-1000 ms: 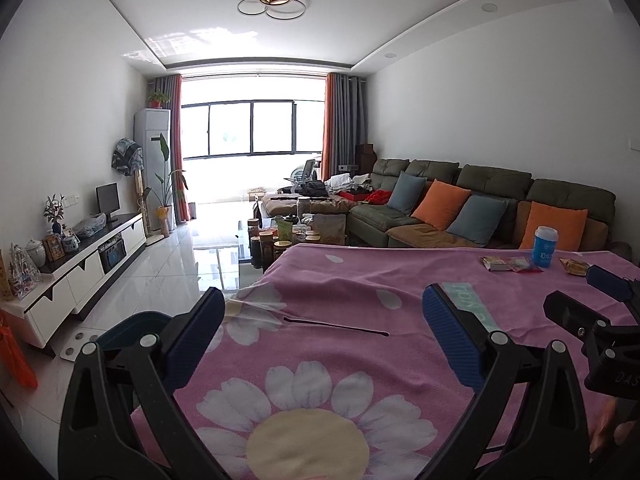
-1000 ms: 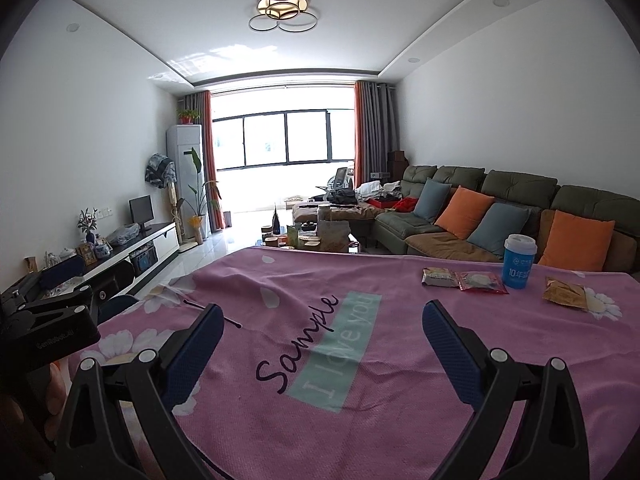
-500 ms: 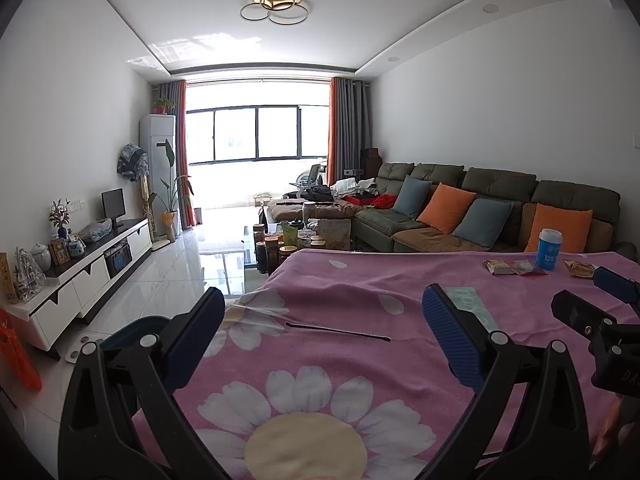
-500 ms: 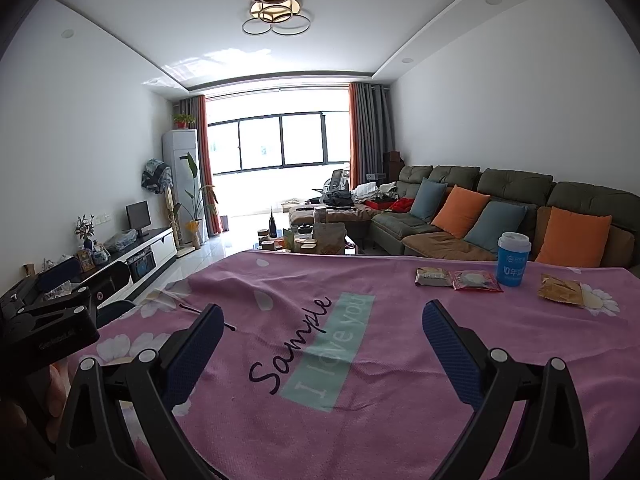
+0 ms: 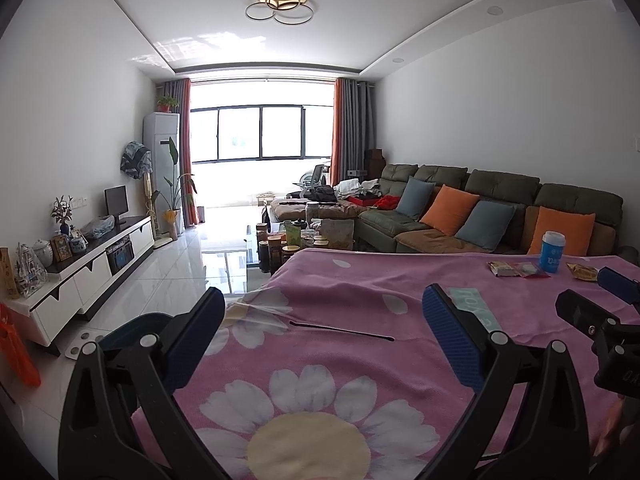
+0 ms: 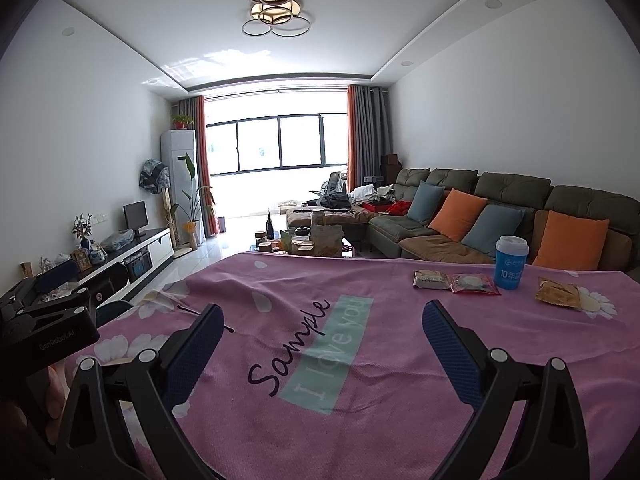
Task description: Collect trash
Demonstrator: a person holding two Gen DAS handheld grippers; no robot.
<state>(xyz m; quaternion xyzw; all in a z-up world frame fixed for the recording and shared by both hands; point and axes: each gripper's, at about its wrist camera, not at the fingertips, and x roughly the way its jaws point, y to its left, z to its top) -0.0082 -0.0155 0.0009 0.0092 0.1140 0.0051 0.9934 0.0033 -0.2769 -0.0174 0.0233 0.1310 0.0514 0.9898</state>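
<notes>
Both the left gripper (image 5: 324,320) and right gripper (image 6: 324,336) hover open and empty over a pink tablecloth (image 6: 360,408); snack wrappers (image 6: 456,281) lie at right of frame.

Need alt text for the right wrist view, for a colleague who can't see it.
The open, empty right gripper hovers over a pink flowered cloth. Far right on it lie three snack wrappers around a blue cup; a sofa stands behind.

On the far right of the table (image 6: 360,420) a cup (image 6: 511,263) stands between wrappers: two (image 6: 456,281) to its left, one (image 6: 558,294) to its right. Behind them is the sofa (image 6: 512,196).
</notes>
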